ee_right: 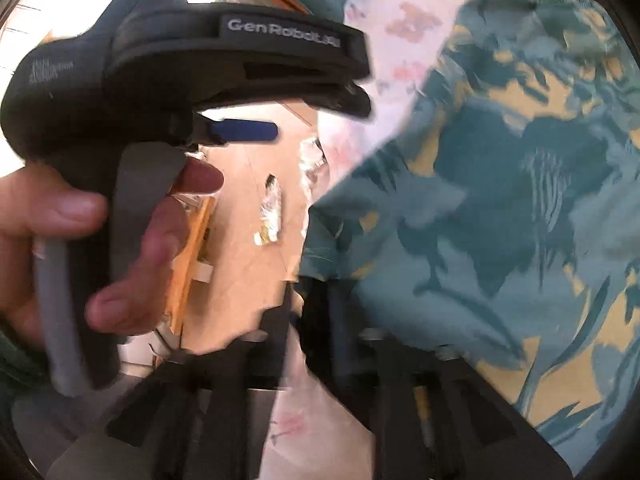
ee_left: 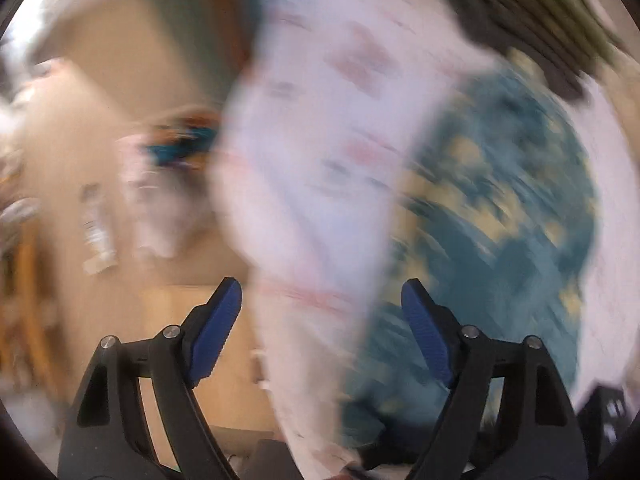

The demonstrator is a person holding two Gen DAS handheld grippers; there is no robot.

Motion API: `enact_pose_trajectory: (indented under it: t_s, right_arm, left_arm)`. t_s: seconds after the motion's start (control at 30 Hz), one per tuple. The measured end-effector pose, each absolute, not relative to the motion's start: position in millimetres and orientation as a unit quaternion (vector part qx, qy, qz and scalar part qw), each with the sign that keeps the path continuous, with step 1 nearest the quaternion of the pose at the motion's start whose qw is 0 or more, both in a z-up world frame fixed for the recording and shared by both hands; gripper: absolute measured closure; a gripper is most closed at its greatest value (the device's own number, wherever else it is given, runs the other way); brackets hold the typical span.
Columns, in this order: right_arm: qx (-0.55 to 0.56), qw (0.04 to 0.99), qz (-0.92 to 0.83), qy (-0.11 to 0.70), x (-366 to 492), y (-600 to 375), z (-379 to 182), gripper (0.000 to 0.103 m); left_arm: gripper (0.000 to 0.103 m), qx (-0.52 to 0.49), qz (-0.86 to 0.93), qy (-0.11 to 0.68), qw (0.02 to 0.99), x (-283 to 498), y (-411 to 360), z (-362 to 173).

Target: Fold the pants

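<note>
The pants [ee_left: 500,208] are teal cloth with a yellow leaf print. In the left wrist view they lie blurred on a white floral sheet [ee_left: 320,140]. My left gripper [ee_left: 322,300] is open and empty, its blue pads wide apart above the sheet's edge. In the right wrist view the pants [ee_right: 500,200] fill the right half. My right gripper [ee_right: 320,300] is shut on an edge of the pants and holds it up. The left gripper [ee_right: 244,130] shows there at upper left, held by a hand [ee_right: 120,248].
The bed's white floral sheet [ee_right: 400,40] ends at a tan tiled floor [ee_right: 248,288] to the left. Small foil-like scraps [ee_right: 270,212] lie on the floor. A dark striped cloth [ee_left: 540,8] lies at the top right of the left wrist view.
</note>
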State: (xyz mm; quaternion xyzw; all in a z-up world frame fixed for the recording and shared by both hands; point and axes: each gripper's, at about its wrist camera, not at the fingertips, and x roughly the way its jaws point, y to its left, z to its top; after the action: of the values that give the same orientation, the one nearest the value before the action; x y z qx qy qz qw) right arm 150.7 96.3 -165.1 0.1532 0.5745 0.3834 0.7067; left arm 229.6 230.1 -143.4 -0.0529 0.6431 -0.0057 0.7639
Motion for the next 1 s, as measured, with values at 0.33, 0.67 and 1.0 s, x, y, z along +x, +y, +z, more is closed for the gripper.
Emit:
enact_pose_trajectory:
  t_s: [0.33,0.67,1.0]
  right_arm:
    - [0.246,0.764,0.284,0.524,104,-76,-116,0.043]
    - [0.32,0.757,0.145,0.551,98,-153,-154,0.038]
    - [0.335,0.744,0.174,0.552,80,-146,-180,0.038]
  left_arm:
    - [0.036,0.077,-0.047,0.643,0.761,213,180,-153]
    - [0.033,0.138,-0.051,0.657,0.74,204,141,-170]
    - [0.07,0.176,-0.07,0.654,0.732,199,114,-170]
